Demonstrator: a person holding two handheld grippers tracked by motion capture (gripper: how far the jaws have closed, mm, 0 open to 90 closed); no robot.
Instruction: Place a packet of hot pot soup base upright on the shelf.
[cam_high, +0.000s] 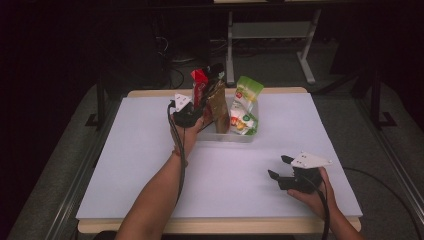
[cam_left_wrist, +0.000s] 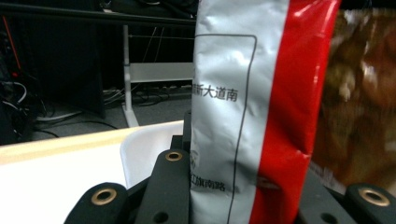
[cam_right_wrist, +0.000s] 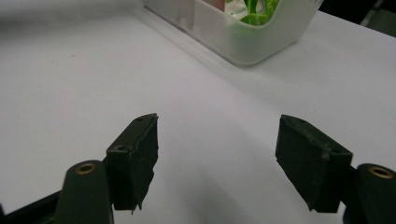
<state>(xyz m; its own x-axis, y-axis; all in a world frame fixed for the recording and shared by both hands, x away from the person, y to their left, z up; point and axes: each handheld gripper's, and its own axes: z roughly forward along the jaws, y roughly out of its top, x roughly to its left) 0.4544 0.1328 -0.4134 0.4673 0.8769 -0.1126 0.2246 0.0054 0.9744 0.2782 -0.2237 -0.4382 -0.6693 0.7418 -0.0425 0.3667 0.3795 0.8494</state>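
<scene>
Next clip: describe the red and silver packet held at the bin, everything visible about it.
The red and silver packet is a glossy foil-like pouch, silver on one side with a thin outlined panel and printed Chinese characters, and a red band along the other edge. It stands upright, pinched low down between the jaws of the left hand-held gripper, at the left end of the clear plastic bin. A brown packet stands right beside it; whether they touch is unclear.

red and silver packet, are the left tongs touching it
Touching. In the left gripper view the left tongs are shut on the red and silver packet, pressing it from both sides.
</scene>
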